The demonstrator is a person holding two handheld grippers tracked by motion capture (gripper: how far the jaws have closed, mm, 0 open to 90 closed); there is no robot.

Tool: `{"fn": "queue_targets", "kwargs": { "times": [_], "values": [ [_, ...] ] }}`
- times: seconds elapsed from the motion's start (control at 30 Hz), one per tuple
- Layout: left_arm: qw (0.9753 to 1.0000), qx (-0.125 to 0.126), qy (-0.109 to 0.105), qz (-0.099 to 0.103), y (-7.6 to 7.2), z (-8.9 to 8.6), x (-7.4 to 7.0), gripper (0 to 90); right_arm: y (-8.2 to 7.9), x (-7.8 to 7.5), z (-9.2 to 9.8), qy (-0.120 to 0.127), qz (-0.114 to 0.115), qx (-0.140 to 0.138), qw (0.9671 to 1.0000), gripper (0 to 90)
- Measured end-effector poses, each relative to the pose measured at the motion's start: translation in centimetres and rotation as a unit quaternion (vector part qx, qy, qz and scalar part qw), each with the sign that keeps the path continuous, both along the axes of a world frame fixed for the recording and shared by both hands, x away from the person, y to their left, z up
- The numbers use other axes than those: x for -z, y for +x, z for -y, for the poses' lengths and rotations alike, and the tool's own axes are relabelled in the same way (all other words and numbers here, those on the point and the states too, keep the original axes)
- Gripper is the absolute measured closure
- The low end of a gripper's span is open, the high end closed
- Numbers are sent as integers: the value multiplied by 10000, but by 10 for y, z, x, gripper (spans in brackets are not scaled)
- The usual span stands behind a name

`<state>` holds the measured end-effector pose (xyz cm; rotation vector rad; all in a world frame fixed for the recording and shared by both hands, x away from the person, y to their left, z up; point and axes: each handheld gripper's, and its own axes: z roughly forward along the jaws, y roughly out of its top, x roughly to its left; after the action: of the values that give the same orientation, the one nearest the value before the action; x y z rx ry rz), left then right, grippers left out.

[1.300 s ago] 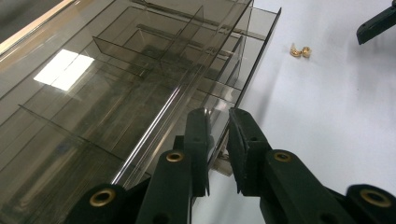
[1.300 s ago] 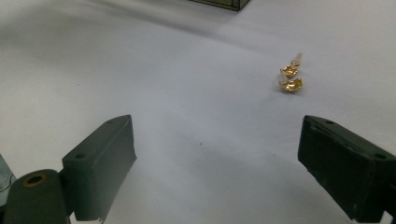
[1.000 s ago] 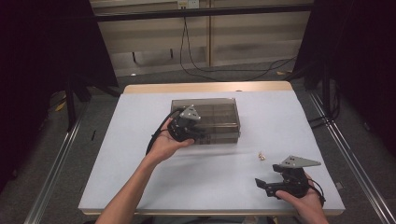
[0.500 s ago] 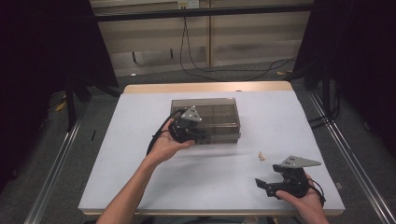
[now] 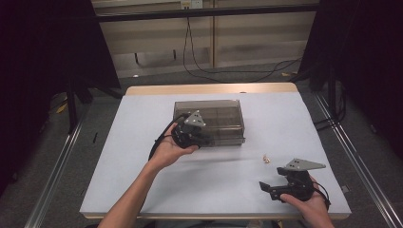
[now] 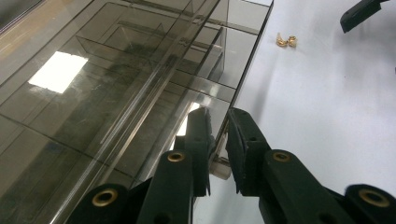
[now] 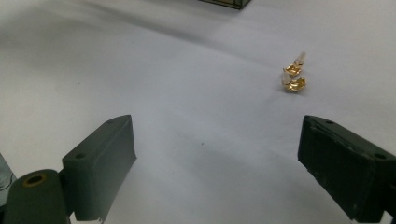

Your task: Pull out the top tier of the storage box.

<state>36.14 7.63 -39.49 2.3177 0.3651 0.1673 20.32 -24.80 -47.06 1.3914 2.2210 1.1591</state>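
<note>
white tabletop (image 5: 142,142) carries a smoky compartment box (image 5: 223,118) at frame centre. left gripper (image 6: 218,140) has its jaws clamped on the lid's front tab; the lid looks down yet. gold earrings (image 7: 293,74) lie lower right, untouched, before the wide-open right gripper (image 7: 217,163).

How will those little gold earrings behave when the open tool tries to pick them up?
The gold earrings look tiny and light, so a jaw's nudge would probably skid them across the smooth white table. Their curved shells may rock or slip from the right tool's wide flat pads.
</note>
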Motion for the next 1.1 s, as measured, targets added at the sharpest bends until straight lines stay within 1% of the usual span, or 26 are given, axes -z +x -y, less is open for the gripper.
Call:
{"fn": "queue_targets", "kwargs": {
  "times": [0.17,0.23,0.3,0.37,0.5,0.57,0.63,0.67,0.73,0.87,0.9,0.93,1.03,1.1],
  "values": [
    [10000,58,42,11,-2,-2,0,793,1,0,0,1,-1,-3,10000,109],
    [10000,40,17,11,-3,-2,0,793,1,0,0,6,-2,-6,10000,109],
    [10000,37,39,29,-4,-2,0,793,1,0,0,5,-10,0,10000,109],
    [10000,33,-15,18,-6,-1,1,794,1,0,0,10,-12,-1,10000,108],
    [10000,80,19,32,-9,-2,0,797,1,0,0,7,-10,1,10000,108],
    [9999,92,-16,43,-9,-2,1,797,1,0,0,6,-10,-4,10000,109],
    [9999,101,5,38,-10,-3,1,798,1,0,-1,3,-21,4,10000,108],
    [10000,72,-30,30,-11,-3,1,798,1,0,0,2,-6,-13,10000,109],
    [9999,106,-1,34,-12,-3,0,801,1,0,0,0,4,-5,10000,108],
    [9999,137,-9,67,-15,-3,0,813,0,0,0,-10,-3,-6,10000,108],
    [9999,104,-72,53,-17,-2,1,814,0,0,0,-14,-2,-13,10000,108],
    [9999,148,-20,62,-17,-3,1,813,0,0,0,-17,8,-29,10000,108],
    [9999,140,-32,69,-18,-4,1,813,0,0,0,-8,-7,5,10000,108],
    [9998,167,1,74,-19,-5,0,813,0,0,0,-6,-9,13,10000,108]
  ]
}}
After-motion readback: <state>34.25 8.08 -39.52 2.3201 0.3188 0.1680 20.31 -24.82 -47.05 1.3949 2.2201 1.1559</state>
